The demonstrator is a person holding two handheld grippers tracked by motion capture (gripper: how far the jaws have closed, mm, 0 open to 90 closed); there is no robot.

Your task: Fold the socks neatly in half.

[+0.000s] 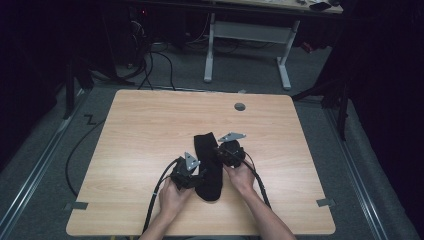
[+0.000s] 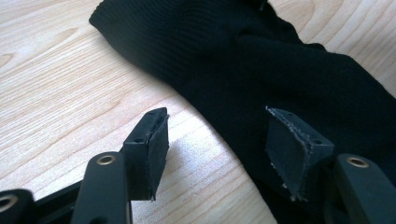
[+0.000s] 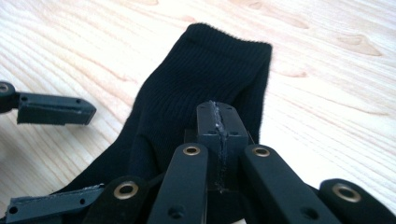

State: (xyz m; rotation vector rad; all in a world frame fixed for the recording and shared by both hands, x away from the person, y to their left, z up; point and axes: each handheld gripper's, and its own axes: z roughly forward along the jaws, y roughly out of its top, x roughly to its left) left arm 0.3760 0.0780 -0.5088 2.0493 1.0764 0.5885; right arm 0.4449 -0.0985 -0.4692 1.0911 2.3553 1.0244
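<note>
black sock (image 1: pixel 208 165) lies flat on the wooden table (image 1: pixel 145 135), near the person's edge, cuff end pointing away toward the grey round cap (image 1: pixel 240 106) in the tabletop, other end close to the hands. sock sits between the two grippers.

left gripper (image 1: pixel 192 176) held in the left hand (image 1: pixel 172 197), just beside the sock's left edge. in the left gripper view (image 2: pixel 219 149) its jaws are spread wide; one pad (image 2: pixel 154 149) hangs over bare wood, the other pad (image 2: pixel 294 149) over the dark fabric (image 2: pixel 280 70), nothing pinched between them.

right gripper (image 1: pixel 226 150) held in the right hand (image 1: pixel 242 177), on the sock's right side about mid-length. in the right gripper view (image 3: pixel 219 121) its jaws are pressed together, pads meeting in a seam, tips right at the ribbed sock (image 3: pixel 201 79); can't tell whether any fabric is caught in the seam. left gripper's open jaws show at the left of that view (image 3: pixel 56 156).

cables trail back from both grippers toward the table's near edge.

no brand, label or readable writing on sock, grippers or table.
</note>
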